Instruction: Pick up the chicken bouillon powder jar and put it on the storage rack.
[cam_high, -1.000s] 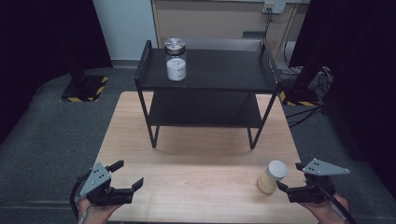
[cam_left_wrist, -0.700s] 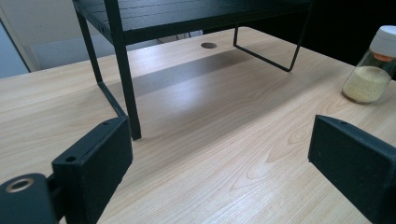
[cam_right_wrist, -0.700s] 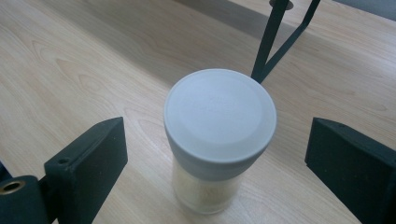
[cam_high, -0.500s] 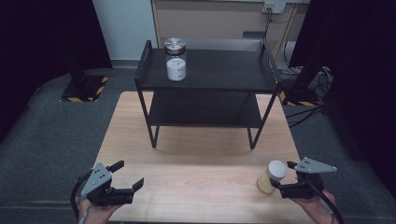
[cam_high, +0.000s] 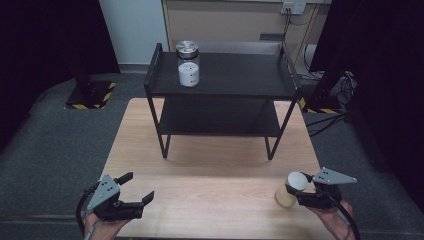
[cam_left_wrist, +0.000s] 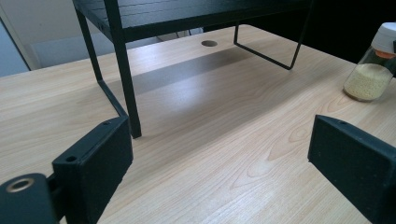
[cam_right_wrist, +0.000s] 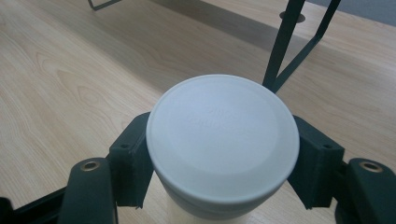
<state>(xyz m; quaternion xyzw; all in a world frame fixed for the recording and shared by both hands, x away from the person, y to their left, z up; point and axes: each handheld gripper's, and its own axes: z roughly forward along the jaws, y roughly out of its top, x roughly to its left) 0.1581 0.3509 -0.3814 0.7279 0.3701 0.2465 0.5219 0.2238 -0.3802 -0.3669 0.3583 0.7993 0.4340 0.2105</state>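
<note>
Since a second ago your right gripper (cam_high: 299, 196) has dropped toward the table and its jaws have just been closing; they now pinch the spice jar (cam_high: 291, 189) from both sides just under its white cap (cam_right_wrist: 222, 137), as the right gripper view shows. That jar stands near the right front corner of the table (cam_high: 215, 165), clear of the black shelf rack (cam_high: 220, 90). Your left gripper (cam_high: 135, 187) hangs over the left front corner, jaws spread wide with nothing between them; it has not shifted. Judged from the clear wall and the yellowish granules (cam_left_wrist: 368, 81) filling only the lower part, the jar should be light and rigid, but smooth-sided, so expect it to slip if the pinch is loose; if it's glass, it won't forgive a drop. A hold at the neck, where the cap's rim overhangs the pads, looks the safest. Keep it upright, since I can't tell how tightly the cap is seated. Faint embossed lettering sits on the cap top, too shallow to read. No label is legible on the jar. A second jar with a metal lid (cam_high: 187, 64) stands on the rack's top shelf toward its left end; no writing shows on it either.
</note>
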